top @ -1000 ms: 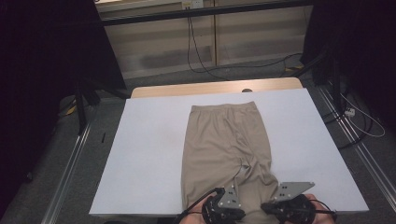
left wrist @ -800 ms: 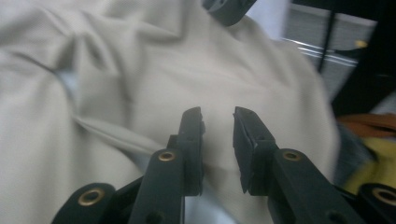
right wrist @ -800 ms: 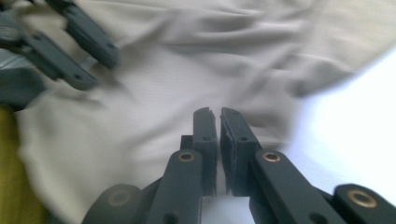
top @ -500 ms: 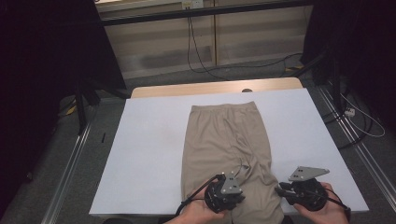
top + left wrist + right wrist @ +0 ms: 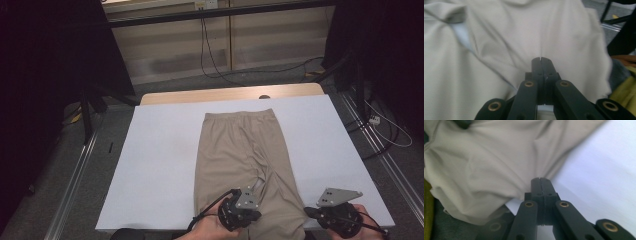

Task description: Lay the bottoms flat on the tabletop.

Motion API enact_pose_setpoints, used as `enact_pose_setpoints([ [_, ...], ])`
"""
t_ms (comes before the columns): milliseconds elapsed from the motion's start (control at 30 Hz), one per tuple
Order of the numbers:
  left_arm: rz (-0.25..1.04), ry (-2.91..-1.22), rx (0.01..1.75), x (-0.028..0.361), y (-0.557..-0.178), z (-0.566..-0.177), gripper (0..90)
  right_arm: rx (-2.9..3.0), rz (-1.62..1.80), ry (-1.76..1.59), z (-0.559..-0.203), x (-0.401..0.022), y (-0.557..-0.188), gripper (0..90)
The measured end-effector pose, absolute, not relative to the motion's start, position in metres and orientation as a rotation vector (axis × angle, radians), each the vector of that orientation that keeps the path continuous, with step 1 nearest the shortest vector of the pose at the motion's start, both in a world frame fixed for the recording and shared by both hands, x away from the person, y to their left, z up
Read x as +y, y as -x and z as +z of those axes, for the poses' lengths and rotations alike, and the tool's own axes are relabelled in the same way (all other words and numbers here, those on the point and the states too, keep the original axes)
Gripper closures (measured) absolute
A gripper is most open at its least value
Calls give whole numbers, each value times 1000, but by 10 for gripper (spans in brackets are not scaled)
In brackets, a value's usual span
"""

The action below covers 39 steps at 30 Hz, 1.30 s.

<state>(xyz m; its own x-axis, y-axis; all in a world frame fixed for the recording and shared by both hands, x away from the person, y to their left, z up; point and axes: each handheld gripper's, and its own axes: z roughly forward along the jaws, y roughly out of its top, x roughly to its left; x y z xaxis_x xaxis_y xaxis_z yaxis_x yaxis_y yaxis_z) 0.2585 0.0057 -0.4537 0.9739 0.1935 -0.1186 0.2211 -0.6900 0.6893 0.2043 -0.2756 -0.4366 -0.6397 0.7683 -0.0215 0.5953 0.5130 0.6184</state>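
Light falls from above onto the white table cover (image 5: 165, 165), while the surroundings sink into darkness. Both gripper views are soft, blurring toward their edges.

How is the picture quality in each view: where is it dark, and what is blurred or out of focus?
High view: surroundings very dark, only the white table cover and beige trousers well lit and sharp. Left gripper view: the trousers soft, most blurred at the right edge; the left gripper sharper. Right gripper view: the cover bright and featureless, cloth slightly soft.
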Motion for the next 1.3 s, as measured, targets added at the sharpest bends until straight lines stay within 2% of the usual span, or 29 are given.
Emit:
enact_pose_setpoints([
  [167, -17, -2351, 264, 2, -244, -453, 900, 2458, 836, -1180, -438, -284, -207, 900],
  [300, 16, -2345, 293, 3, -250, -452, 900, 2404, 763, -1220, -438, -289, -208, 900],
  [433, 29, -2336, 354, 2, -262, -453, 900, 2399, 881, -1229, -438, -294, -210, 898],
  [633, 12, -2332, 355, 4, -268, -454, 887, 2506, 957, -1106, -437, -263, -211, 743],
  [767, 33, -2310, 365, 11, -269, -448, 754, 2517, 961, -1074, -441, -236, -227, 613],
  [867, 60, -2303, 378, 19, -272, -443, 701, 2520, 1015, -1060, -440, -220, -236, 587],
  [1000, 121, -2283, 435, 39, -279, -436, 608, 2528, 1094, -980, -438, -192, -242, 634],
  [1067, 164, -2279, 483, 56, -286, -435, 557, 2564, 1104, -931, -440, -176, -243, 630],
  [1233, 255, -2265, 642, 97, -302, -436, 548, 2619, 1015, -931, -453, -153, -248, 578],
  [1267, 275, -2259, 684, 107, -305, -437, 553, 2606, 1011, -921, -453, -151, -247, 629],
  [1300, 315, -2259, 715, 116, -309, -438, 555, 2610, 1003, -910, -452, -150, -246, 759],
])
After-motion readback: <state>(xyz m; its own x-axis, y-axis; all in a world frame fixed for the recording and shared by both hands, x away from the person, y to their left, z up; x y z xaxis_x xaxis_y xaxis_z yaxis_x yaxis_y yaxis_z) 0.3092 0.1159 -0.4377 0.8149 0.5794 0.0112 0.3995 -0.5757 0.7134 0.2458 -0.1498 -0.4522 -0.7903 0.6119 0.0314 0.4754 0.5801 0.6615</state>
